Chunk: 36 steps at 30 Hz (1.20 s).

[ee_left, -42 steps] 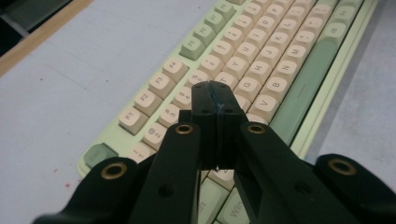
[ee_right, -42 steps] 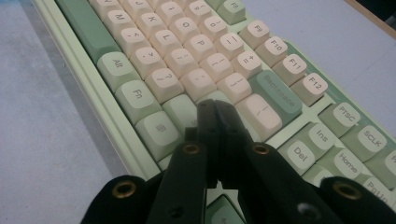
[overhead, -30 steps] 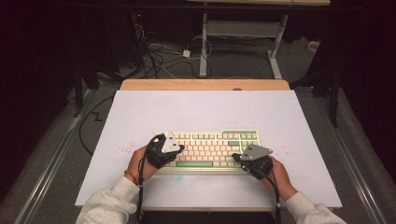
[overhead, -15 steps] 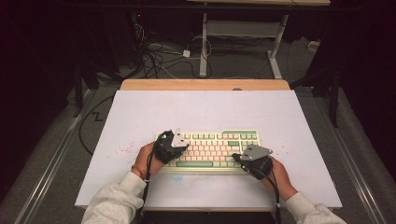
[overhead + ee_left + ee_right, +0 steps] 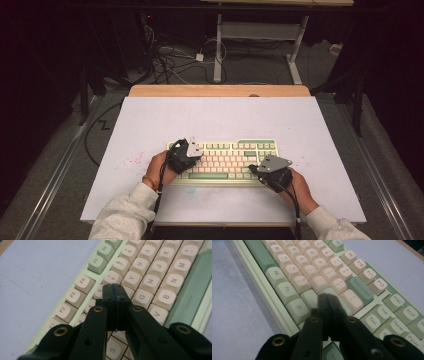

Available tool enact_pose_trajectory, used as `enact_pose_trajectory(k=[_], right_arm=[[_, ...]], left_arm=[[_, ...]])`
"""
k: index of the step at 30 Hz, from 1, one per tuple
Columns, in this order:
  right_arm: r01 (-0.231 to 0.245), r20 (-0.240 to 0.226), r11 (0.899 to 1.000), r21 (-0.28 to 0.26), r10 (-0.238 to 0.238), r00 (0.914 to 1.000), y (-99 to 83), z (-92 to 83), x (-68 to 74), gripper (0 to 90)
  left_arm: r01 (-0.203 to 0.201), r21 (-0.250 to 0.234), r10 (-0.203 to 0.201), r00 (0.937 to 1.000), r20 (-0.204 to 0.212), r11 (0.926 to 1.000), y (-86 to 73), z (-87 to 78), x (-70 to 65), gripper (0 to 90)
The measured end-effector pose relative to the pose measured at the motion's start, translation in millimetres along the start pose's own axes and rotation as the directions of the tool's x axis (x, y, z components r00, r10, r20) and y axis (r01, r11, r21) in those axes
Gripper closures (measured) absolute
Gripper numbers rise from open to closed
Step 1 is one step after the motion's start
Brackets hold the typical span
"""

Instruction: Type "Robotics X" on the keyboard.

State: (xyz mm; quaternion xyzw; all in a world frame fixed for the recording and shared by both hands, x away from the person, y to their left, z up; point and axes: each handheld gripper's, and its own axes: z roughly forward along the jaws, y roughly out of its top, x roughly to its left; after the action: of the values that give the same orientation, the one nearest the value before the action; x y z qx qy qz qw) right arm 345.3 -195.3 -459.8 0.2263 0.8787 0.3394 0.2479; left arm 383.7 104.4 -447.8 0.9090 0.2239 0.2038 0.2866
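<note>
A pale green keyboard (image 5: 227, 156) with cream keys lies on the white tabletop (image 5: 220, 117), near its front edge. My left gripper (image 5: 196, 157) rests over the keyboard's left part. In the left gripper view its jaws are pressed together with nothing between them, and the left gripper (image 5: 115, 289) has its tips just above the number row, beside the 6 key (image 5: 112, 278). My right gripper (image 5: 252, 169) sits at the keyboard's lower right. In the right gripper view the right gripper (image 5: 326, 298) is likewise shut and empty, with its tips over the keys below Backspace (image 5: 360, 287).
A wooden strip (image 5: 220, 90) borders the table's far edge. Faint red specks (image 5: 135, 160) mark the surface left of the keyboard. Beyond the table, cables (image 5: 170, 62) lie on the floor beside a white desk frame (image 5: 255, 31). A black cable (image 5: 92, 140) loops off the table's left side.
My left gripper has edged to the right, from the keyboard's left end further in over the keys. The right gripper has stayed where it was.
</note>
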Motion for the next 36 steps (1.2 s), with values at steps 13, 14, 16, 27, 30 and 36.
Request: enact_pose_trajectory(k=[13, 14, 16, 27, 30, 36], right_arm=[[0.016, -0.005, 0.999, -0.034, -0.016, 0.9999, 5.3, -11.6, -1.1, 90.0], [0.007, -0.005, 0.999, -0.049, -0.007, 1.0000, 6.8, -15.1, -1.8, 90.0], [0.008, 0.006, 0.997, -0.071, -0.008, 1.0000, 8.5, -20.7, -2.0, 90.0], [0.000, 0.009, 0.995, -0.102, 0.001, 1.0000, 9.1, -32.8, -2.6, 90.0], [-0.003, 0.015, 0.994, -0.109, 0.004, 0.9999, 9.1, -35.4, -3.7, 90.0], [-0.008, 0.012, 0.994, -0.112, 0.009, 0.9999, 8.9, -36.9, -4.4, 90.0]], left_arm=[[-0.005, -0.112, -0.001, 0.9986, -0.053, 0.9937, 3.1, -21.7, -3.3, 87.4], [-0.003, -0.118, -0.004, 0.9984, -0.057, 0.9931, 2.2, -24.2, -2.2, 87.4], [0.010, -0.127, -0.017, 0.9983, -0.056, 0.9918, -0.6, -27.7, -1.1, 87.4], [0.011, -0.177, -0.025, 0.9968, -0.076, 0.9841, -15.0, -46.1, -3.9, 87.2], [-0.001, -0.187, -0.017, 0.9953, -0.096, 0.9824, -20.0, -48.4, -6.1, 87.1], [-0.015, -0.216, -0.011, 0.9931, -0.116, 0.9763, -28.4, -52.6, -10.9, 86.9]])
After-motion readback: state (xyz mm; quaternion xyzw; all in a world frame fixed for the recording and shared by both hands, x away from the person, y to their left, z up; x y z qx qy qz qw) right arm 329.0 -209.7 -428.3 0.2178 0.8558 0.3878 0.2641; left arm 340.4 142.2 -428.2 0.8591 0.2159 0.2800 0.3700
